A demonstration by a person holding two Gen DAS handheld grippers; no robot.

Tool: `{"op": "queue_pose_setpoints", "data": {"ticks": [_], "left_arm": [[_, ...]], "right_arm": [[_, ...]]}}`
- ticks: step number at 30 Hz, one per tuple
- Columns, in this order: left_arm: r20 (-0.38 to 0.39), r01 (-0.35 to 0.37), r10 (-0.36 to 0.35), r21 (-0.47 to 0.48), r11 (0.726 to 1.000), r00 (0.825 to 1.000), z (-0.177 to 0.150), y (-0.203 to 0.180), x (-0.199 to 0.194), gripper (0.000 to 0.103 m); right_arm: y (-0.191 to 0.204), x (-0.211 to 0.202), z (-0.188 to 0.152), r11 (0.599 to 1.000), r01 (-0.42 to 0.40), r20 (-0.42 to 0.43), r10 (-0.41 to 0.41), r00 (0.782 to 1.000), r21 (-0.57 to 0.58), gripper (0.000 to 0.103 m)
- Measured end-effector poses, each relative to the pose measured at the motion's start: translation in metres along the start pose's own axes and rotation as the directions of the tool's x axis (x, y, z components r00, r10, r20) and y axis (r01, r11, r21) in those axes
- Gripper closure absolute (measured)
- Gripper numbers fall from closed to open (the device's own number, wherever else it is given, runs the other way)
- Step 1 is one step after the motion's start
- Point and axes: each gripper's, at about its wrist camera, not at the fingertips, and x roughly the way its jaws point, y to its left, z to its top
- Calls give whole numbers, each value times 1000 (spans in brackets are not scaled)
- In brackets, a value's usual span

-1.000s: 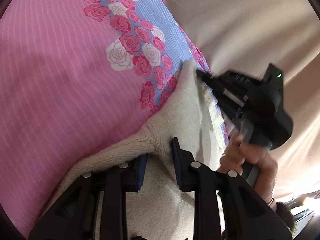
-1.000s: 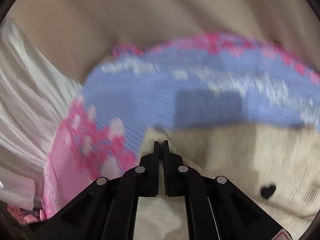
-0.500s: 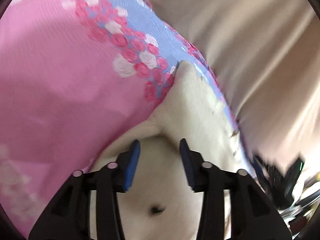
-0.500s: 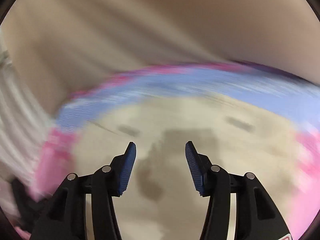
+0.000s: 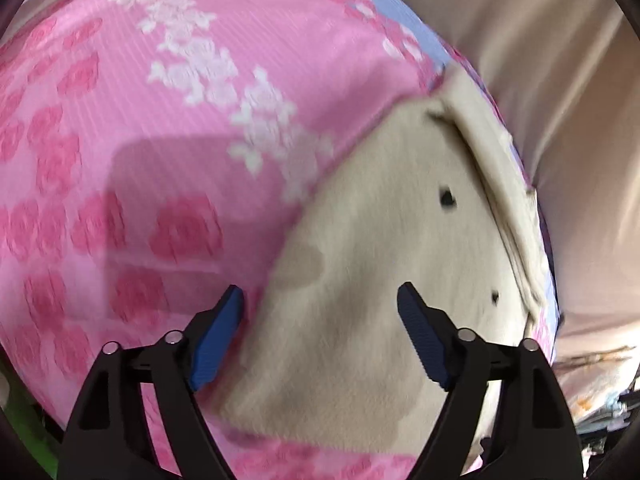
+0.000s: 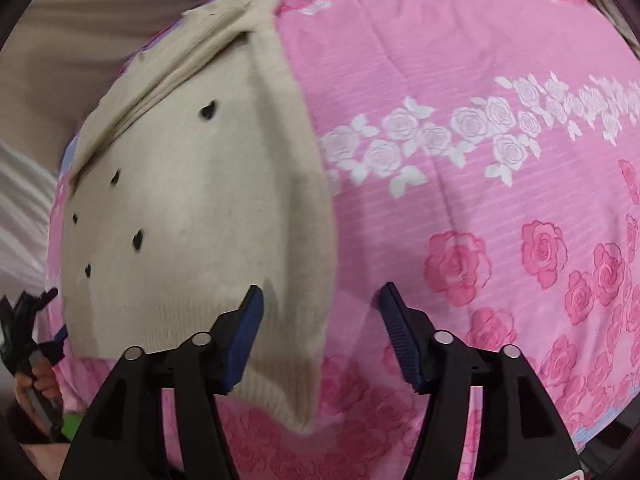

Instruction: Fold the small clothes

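1. The left gripper [image 5: 320, 312] hangs with jaws spread wide, holding nothing, over the cream sweater [image 5: 372, 280].
2. The right gripper [image 6: 320, 312] is likewise wide apart and empty, above the sweater's right edge.
3. The sweater lies folded on the pink rose-print sheet [image 6: 480, 80].

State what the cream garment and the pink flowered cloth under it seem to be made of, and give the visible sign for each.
Cream garment: probably a soft knit, wool or acrylic; its hem shows ribbing, its surface looks matt and slightly fuzzy, with small black heart motifs. Pink flowered cloth: seemingly a thin woven bedsheet, perhaps cotton or a blend; fine raised stripes run across it, the roses look printed, and it creases softly.
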Motion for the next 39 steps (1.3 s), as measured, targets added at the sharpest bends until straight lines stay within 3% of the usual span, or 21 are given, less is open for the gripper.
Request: {"op": "queue_pose_setpoints", "data": {"ticks": [3, 7, 8, 9, 12, 14, 16, 19, 21, 23, 24, 26, 28, 37, 39], "left_arm": [[10, 5, -5, 40, 999, 1000, -12, -1, -1, 26], [19, 27, -27, 20, 999, 999, -12, 2, -2, 24], [18, 33, -33, 11, 999, 999, -11, 0, -3, 25], [18, 40, -40, -3, 999, 999, -11, 3, -5, 28], [20, 63, -62, -26, 998, 998, -12, 14, -12, 45], [23, 68, -67, -46, 997, 997, -12, 22, -14, 56], [20, 90, -89, -53, 995, 996, -13, 28, -16, 57], [14, 92, -92, -36, 995, 996, -11, 24, -14, 52], [17, 105, -104, -25, 994, 994, -11, 19, -13, 42], [24, 98, -98, 0, 995, 995, -11, 13, -10, 44], [22, 105, -105, 15, 994, 994, -11, 11, -8, 61], [-58, 187, -188, -20, 982, 980, -11, 13, 5, 96], [-46, 232, -236, -82, 969, 971, -13, 17, 2, 97], [-33, 311, -311, -2, 950, 950, -19, -10, -63, 98], [-41, 327, -327, 10, 945, 944, -23, -13, -79, 98]], "right_arm": [[11, 3, -11, 999, -42, -2, 42, 999, -22, 40], [18, 13, -13, 998, -70, 19, 70, 997, 8, 41], [16, 13, -12, 991, -125, 14, 125, 992, 44, 50], [16, 14, -12, 989, -138, 10, 138, 990, 61, 64], [15, 17, -13, 991, -118, 7, 118, 993, 61, 88], [19, 22, -13, 988, -131, 10, 131, 991, 80, 88], [15, 25, -13, 986, -139, -4, 140, 990, 91, 86], [9, 24, -18, 977, -168, -1, 170, 986, 134, 83], [6, 24, -18, 971, -184, 1, 186, 983, 152, 81], [6, 26, -17, 967, -198, 7, 200, 980, 160, 82], [4, 26, -16, 966, -200, 7, 201, 980, 164, 88], [-5, 22, -16, 956, -223, 11, 225, 974, 188, 92], [-7, 14, -16, 947, -253, 35, 251, 967, 199, 93], [-23, -53, -13, 877, -446, 145, 424, 894, 179, 95], [-28, -66, -10, 880, -451, 159, 429, 889, 151, 95]]}}
